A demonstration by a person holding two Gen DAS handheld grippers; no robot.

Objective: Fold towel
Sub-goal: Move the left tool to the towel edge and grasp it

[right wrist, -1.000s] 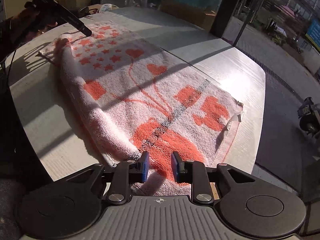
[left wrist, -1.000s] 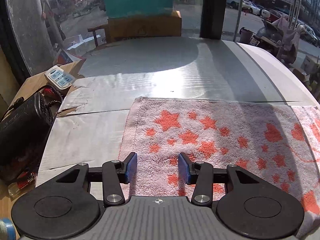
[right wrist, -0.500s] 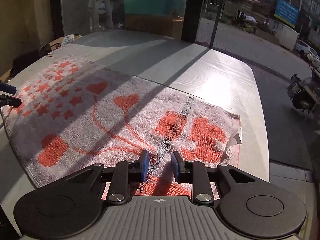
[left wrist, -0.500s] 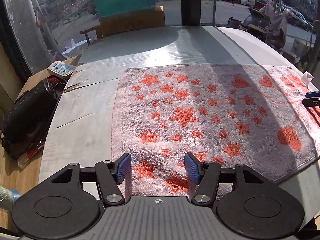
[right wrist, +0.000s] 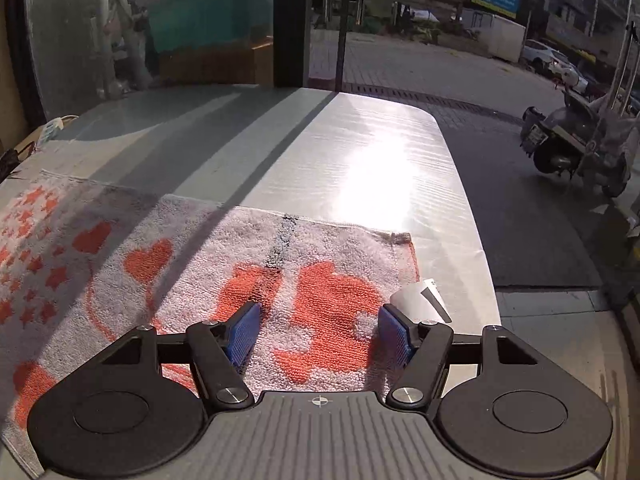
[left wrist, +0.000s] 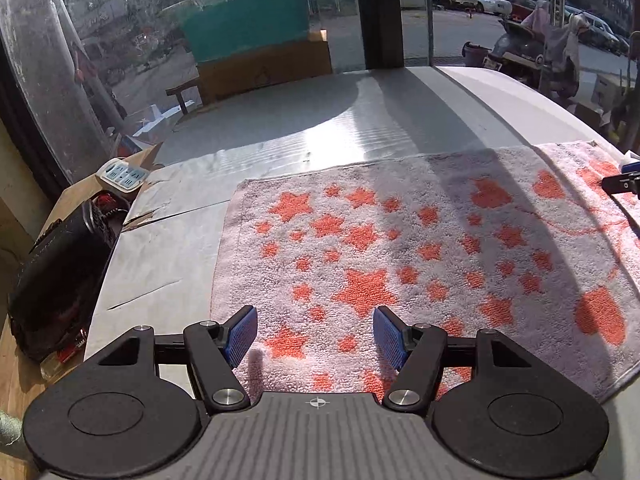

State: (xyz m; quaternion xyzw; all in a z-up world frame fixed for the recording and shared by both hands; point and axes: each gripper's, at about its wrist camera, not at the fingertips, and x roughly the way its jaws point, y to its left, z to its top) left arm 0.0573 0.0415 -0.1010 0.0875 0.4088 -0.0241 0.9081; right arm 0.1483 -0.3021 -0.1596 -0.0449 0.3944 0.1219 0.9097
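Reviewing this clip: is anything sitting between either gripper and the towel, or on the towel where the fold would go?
Nothing visible does. The left gripper and right gripper both hang open directly over the towel, which lies flat and bare. The white tag at its right end is the only extra, off the fold area.

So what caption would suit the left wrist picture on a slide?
Open left gripper poised over the star-patterned end of a pink towel spread flat on the table.

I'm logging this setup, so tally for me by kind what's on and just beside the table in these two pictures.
Towel: 1
Tongs: 2, left tongs and right tongs, both open above the towel
Power strip: 1
Black bag: 1
Total: 5
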